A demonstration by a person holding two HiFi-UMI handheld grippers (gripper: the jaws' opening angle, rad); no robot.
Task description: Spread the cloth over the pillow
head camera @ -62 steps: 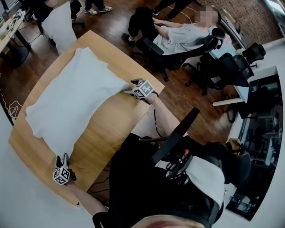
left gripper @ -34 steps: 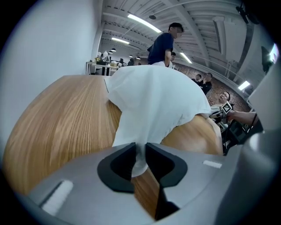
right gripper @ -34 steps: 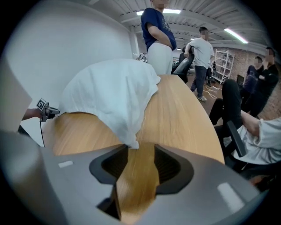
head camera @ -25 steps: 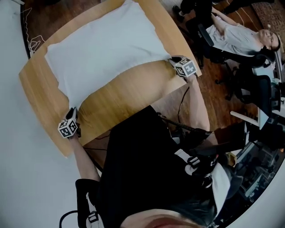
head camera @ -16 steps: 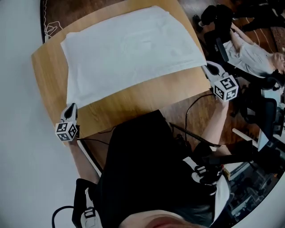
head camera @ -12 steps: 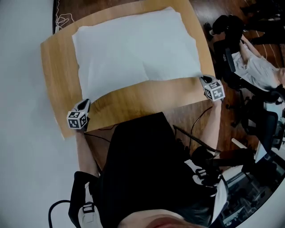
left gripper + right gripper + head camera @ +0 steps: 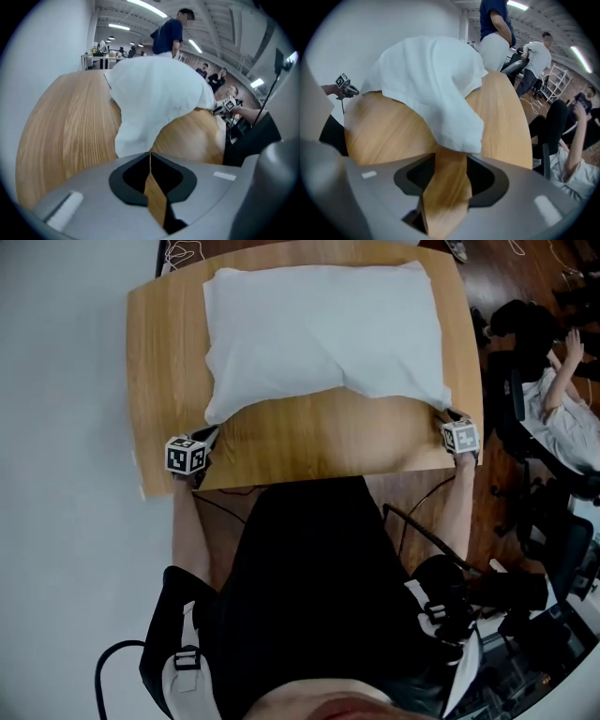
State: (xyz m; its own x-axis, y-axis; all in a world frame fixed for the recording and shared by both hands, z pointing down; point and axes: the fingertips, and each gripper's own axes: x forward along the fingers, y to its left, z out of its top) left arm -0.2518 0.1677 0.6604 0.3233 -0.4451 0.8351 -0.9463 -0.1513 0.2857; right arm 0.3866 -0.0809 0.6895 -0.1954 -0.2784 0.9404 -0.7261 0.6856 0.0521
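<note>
A white cloth (image 7: 319,329) lies spread over the pillow, which shows only as a bulge beneath it on the wooden table (image 7: 309,446). My left gripper (image 7: 208,435) sits at the cloth's near left corner. In the left gripper view its jaws (image 7: 150,157) are shut, and the cloth (image 7: 154,98) runs down to their tips. My right gripper (image 7: 442,414) is at the near right corner. Its jaws (image 7: 452,157) have just been opening and stand apart over bare wood. The cloth's corner (image 7: 459,133) rests loose just ahead of them.
A person sits in an office chair (image 7: 562,418) right of the table. Someone in a dark shirt (image 7: 171,35) stands beyond the far edge. A white wall runs along the left. The near strip of the table (image 7: 384,131) is bare wood.
The cloth has been drawn toward me and now covers the pillow squarely. Both grippers have come down to its near corners by the table's front edge. My head view has swung round.
</note>
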